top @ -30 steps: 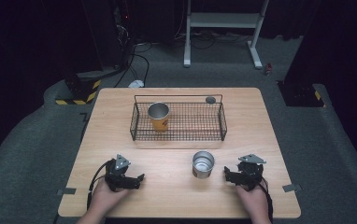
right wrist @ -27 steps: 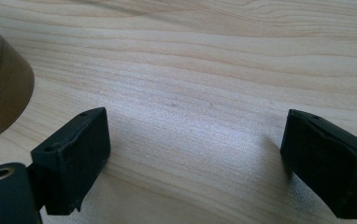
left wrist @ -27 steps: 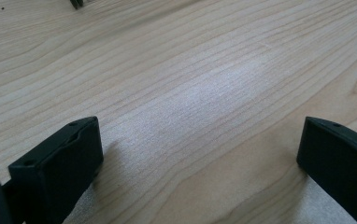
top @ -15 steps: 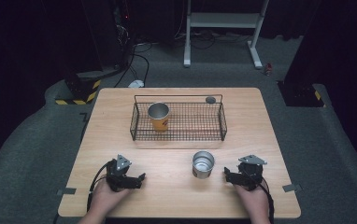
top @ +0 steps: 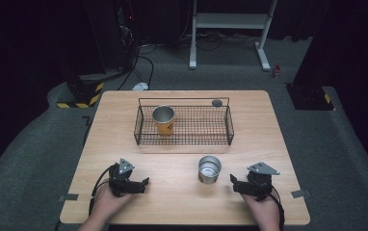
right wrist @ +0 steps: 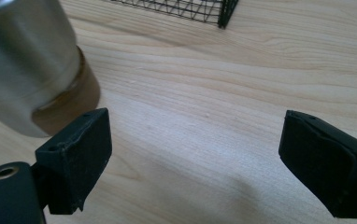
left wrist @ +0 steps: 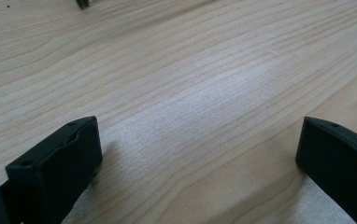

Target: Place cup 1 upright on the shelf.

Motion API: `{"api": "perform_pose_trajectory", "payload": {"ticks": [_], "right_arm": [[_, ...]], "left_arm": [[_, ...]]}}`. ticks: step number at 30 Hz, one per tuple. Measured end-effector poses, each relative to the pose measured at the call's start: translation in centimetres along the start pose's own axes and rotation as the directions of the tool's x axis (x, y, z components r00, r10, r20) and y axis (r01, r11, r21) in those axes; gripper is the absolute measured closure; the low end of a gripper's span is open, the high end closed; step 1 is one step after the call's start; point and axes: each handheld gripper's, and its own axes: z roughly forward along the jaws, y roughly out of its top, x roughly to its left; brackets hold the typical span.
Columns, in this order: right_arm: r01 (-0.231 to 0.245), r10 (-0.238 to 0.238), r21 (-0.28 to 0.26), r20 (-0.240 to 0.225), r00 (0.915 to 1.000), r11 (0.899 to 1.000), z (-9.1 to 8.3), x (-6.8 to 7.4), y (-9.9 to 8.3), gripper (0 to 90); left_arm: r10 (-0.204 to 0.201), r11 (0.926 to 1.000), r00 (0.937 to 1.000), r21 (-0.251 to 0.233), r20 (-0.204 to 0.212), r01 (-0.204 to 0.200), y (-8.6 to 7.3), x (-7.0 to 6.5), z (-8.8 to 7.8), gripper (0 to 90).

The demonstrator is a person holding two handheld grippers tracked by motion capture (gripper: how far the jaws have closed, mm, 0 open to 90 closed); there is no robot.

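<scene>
from my seat the table runs off the bottom of the high view, cutting my forearms. the wire basket sits at 12 o'clock of centre, an orange cup upright in its left end. the steel cup, shiny and open-topped, stands at 9 o'clock of my right gripper, cropped and blurred in the right gripper view. both that and the left gripper rest wide open, holding nothing.

Two black hand-held tools, left gripper and right gripper, each topped by a grey three-cornered plate with small holes, each trailing a black cable looping back past the hand, with blocky matte black jaws bearing small screw recesses.
</scene>
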Motion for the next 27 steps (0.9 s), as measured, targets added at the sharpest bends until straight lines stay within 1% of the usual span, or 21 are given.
{"api": "perform_pose_trajectory", "payload": {"ticks": [2, 5, 9, 11, 13, 14, 20, 24, 27], "right_arm": [[0.013, -0.013, -0.011, -0.014, 0.9998, 1.000, -0.3, 0.2, 0.0, 9.6], [0.012, -0.013, -0.022, -0.022, 0.9997, 1.000, -0.9, 0.7, 0.0, 9.6], [0.017, -0.019, -0.041, -0.046, 0.9987, 0.999, -1.5, 1.5, 0.1, 9.6], [0.027, -0.029, -0.048, -0.055, 0.9980, 0.999, -1.8, 1.9, 0.1, 9.6], [0.022, -0.025, -0.045, -0.065, 0.9976, 0.999, -2.0, 2.3, 0.2, 9.7], [0.028, -0.032, -0.052, -0.069, 0.9971, 0.998, -2.1, 2.5, 0.2, 9.7], [0.047, -0.052, -0.060, -0.079, 0.9955, 0.997, -2.2, 3.2, 0.2, 9.7], [0.052, -0.058, -0.063, -0.093, 0.9940, 0.997, -2.1, 3.8, 0.2, 9.7], [0.074, -0.081, -0.070, -0.099, 0.9918, 0.995, -2.0, 4.3, 0.2, 9.9]], "left_arm": [[0.001, 1.0000, 1.0000, 0.001, -0.003, -0.001, 0.0, 0.0, 0.0, 0.6], [-0.010, 1.0000, 0.9999, 0.001, -0.010, 0.010, 0.1, 0.1, 0.1, 0.3], [-0.017, 0.9999, 0.9997, 0.000, -0.017, 0.017, 0.2, 0.1, 0.2, 0.2], [-0.017, 0.9999, 0.9997, 0.004, -0.016, 0.017, 0.2, 0.2, 0.2, 0.2], [-0.014, 0.9999, 0.9997, 0.002, -0.017, 0.014, 0.3, 0.2, 0.3, 0.2], [-0.015, 0.9999, 0.9997, 0.002, -0.018, 0.015, 0.3, 0.2, 0.3, 0.2], [-0.018, 0.9998, 0.9996, 0.001, -0.020, 0.018, 0.3, 0.2, 0.4, 0.2], [-0.018, 0.9998, 0.9996, 0.001, -0.020, 0.018, 0.3, 0.2, 0.4, 0.2], [-0.021, 0.9998, 0.9996, 0.003, -0.021, 0.021, 0.3, 0.3, 0.4, 0.2]]}}
